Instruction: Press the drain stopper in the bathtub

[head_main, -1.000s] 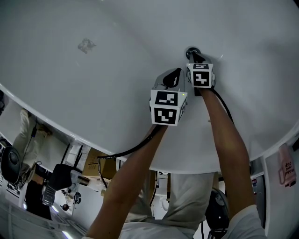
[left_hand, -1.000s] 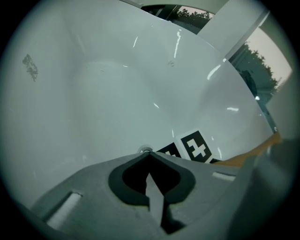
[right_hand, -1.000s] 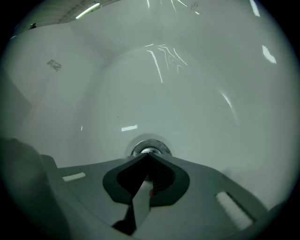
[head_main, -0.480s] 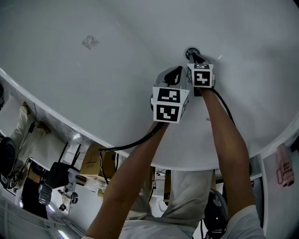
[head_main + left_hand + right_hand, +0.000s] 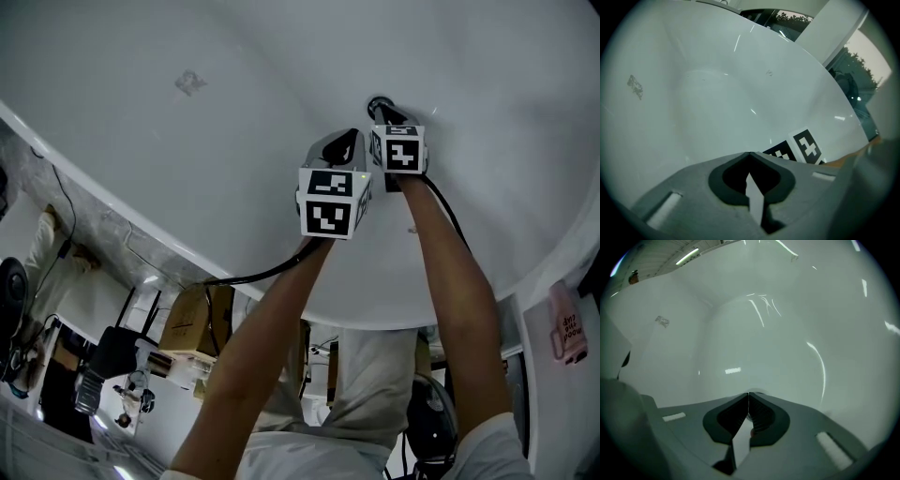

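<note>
Seen from above, a person stretches both bare forearms down into a glossy white bathtub (image 5: 187, 169). Each hand holds a grey two-jaw claw topped by a cube of black-and-white square markers.

The right claw (image 5: 383, 112) reaches farthest in. Its tip lies at the small dark round drain stopper (image 5: 376, 101), which sits low in the tub's curved floor, towards the upper right of the head view. Whether the tip actually bears on the stopper cannot be told. In the right gripper view its jaws are pressed together at the tip with nothing between them, aimed at the shiny white surface.

The left claw (image 5: 351, 142) sits just beside the right one, to its left and a little nearer the person, short of the stopper. In the left gripper view its jaws likewise meet at the tip and hold nothing. The right claw's marker cube (image 5: 802, 146) shows just beyond them.

A black cable (image 5: 253, 277) trails from the left claw back over the tub's rim. A faint grey smudge (image 5: 190, 82) marks the tub wall well off to the left.

Outside the tub, a pink bottle (image 5: 565, 326) stands at the right edge, and a brown cardboard box (image 5: 192, 323) sits below the rim.
</note>
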The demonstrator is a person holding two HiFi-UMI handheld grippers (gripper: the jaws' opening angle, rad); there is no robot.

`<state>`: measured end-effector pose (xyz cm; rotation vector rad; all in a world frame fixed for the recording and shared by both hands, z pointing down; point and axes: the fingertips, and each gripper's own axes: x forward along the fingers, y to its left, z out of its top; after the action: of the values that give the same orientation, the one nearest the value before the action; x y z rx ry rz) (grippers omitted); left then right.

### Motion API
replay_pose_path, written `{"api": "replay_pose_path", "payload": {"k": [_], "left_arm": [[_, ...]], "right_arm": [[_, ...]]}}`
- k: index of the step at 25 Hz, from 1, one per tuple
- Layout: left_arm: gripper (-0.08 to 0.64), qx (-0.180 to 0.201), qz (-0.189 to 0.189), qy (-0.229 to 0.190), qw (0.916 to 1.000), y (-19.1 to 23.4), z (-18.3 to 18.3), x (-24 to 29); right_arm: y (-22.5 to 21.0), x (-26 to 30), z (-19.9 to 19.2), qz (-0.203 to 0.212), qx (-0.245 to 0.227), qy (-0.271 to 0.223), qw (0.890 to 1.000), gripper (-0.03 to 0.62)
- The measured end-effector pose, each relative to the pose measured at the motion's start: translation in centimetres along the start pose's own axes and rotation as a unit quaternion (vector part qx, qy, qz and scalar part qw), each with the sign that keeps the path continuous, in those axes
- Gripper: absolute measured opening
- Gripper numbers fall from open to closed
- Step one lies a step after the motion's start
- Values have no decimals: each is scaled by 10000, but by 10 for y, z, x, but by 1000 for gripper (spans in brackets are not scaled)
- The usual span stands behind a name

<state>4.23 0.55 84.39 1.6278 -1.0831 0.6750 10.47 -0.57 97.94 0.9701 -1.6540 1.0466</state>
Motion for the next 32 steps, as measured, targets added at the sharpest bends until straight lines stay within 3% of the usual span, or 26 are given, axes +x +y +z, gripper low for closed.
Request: {"api": "replay_pose_path", "payload": {"k": [13,21,32], "left_arm": [[0,5,-7,-83,10000,-17,26,-54],[0,317,-111,-232,9992,-46,54,-99],[0,755,-275,-357,9961,-95,79,-176]], "right_arm": [[15,-93,39,163,380,-592,9974,5],[23,-158,58,136,444,-965,9942,3],[58,-265,73,208,195,-1389,9899,3]]}}
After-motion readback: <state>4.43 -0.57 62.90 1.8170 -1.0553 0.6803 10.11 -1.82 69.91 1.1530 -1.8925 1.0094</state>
